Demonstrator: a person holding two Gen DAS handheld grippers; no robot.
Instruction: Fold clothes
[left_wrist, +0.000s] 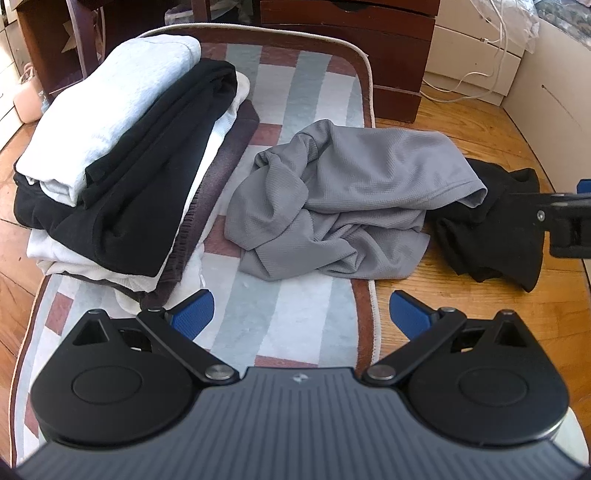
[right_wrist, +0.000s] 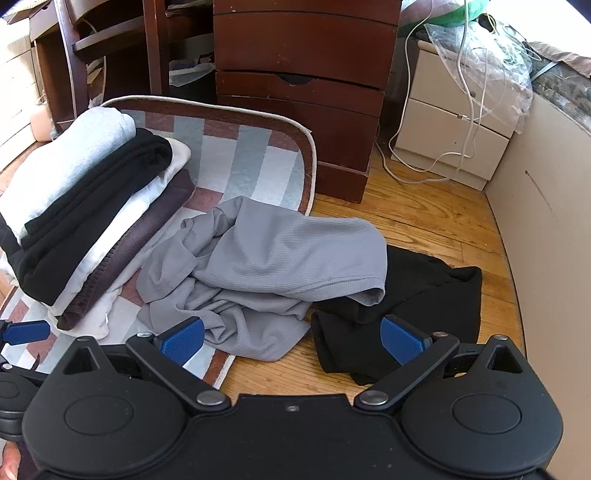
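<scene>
1. Centrally, a grey shirt (left_wrist: 332, 206) lies crumpled, mostly on the rug (left_wrist: 291, 85), with one edge spilling onto the wood floor (left_wrist: 461, 314) — it is the nearest unfolded garment and, by judgement, the next to be folded.
2. A black garment (right_wrist: 413, 295) lies bunched on the floor just right of the shirt; the shirt's hem overlaps its near edge, so the shirt likely has to come off first.
3. A stack (left_wrist: 122, 173) of folded clothes — pale, black and brown layers — sits on the left of the rug, apart from the loose pieces; presumably it is kept to one side so the middle of the rug stays free as a folding surface.
4. Left gripper (left_wrist: 301, 321): jaws spread wide and empty, held above bare rug just short of the shirt's near edge.
5. Right gripper (right_wrist: 291, 339): jaws likewise released, holding nothing; its left pad sits over the shirt's near corner, its right pad over the black garment. Whether either pad touches cloth cannot be told.
6. A dark dresser (right_wrist: 303, 92) stands past the rug's far end, with a white cabinet (right_wrist: 454, 129) and a loose cable (right_wrist: 424, 173) to its right — none of them in the working area.
7. Judged stage: part done, with two garments left.
</scene>
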